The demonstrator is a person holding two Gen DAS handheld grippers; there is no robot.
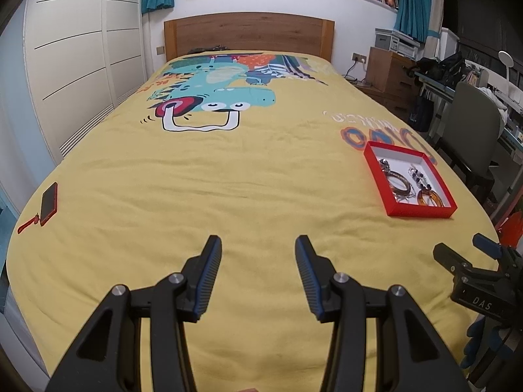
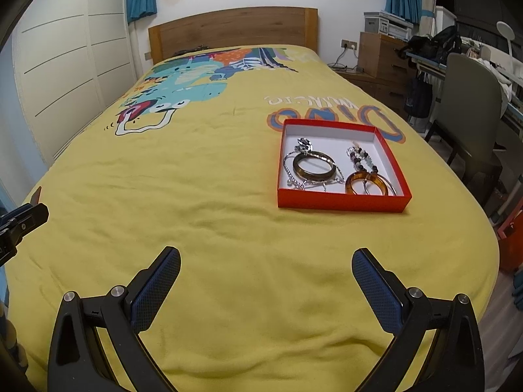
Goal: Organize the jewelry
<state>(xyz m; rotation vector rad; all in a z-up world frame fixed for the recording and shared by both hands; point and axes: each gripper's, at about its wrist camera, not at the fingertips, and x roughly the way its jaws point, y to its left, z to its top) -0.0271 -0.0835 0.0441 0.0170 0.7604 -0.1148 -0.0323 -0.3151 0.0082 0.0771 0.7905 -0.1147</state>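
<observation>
A red box (image 2: 343,203) with a white inside lies on the yellow bedspread (image 2: 212,196), ahead and slightly right of my right gripper (image 2: 266,258). In it lie a dark brown bangle (image 2: 313,165), an amber bangle (image 2: 366,184), a silver chain (image 2: 295,176) and a beaded bracelet (image 2: 362,160). The box also shows in the left wrist view (image 1: 421,210), far right. My left gripper (image 1: 258,245) is open and empty above the bedspread. My right gripper is open wide and empty; it also shows at the right edge of the left wrist view (image 1: 470,254).
A red phone (image 1: 49,202) with a strap lies near the bed's left edge. A white wardrobe (image 1: 75,65) stands left. A wooden headboard (image 1: 248,32) is at the back. A chair (image 2: 470,104), desk and drawers (image 2: 382,55) stand on the right.
</observation>
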